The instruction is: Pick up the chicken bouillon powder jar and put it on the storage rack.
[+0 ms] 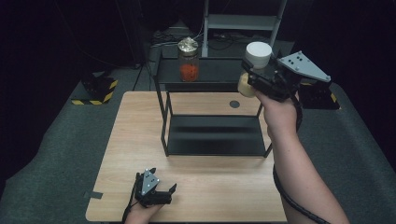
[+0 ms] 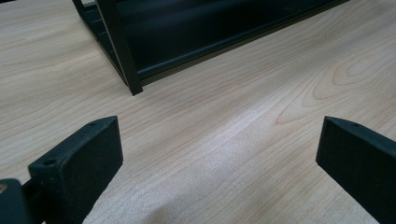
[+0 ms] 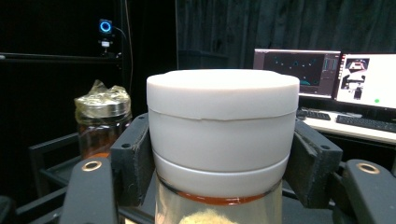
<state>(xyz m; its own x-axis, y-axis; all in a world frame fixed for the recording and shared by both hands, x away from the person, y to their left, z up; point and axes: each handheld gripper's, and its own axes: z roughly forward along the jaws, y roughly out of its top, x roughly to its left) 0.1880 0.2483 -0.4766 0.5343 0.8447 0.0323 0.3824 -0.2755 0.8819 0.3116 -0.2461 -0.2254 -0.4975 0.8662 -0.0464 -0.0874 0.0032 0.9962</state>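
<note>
No legible text, label, brand or number on any object. White-lidded jar (image 3: 223, 140): lid and glass plain. Foil-topped jar (image 1: 188, 59), far left on the shelf's top tier: no label readable. Monitors (image 3: 327, 77), far right in the right gripper view: graphics too small to read. Yellow-black hazard stripes (image 1: 93, 95) on floor blocks, far left: a marking, not lettering.

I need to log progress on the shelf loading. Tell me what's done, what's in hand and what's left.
Done: one glass jar with red contents already stands on the top shelf of the black rack. In hand: the right tool is shut on a white-lidded jar, held in the air by the rack's top right corner. Left: that jar is not yet set down. The left tool rests open on the wooden table, holding nothing.
</note>
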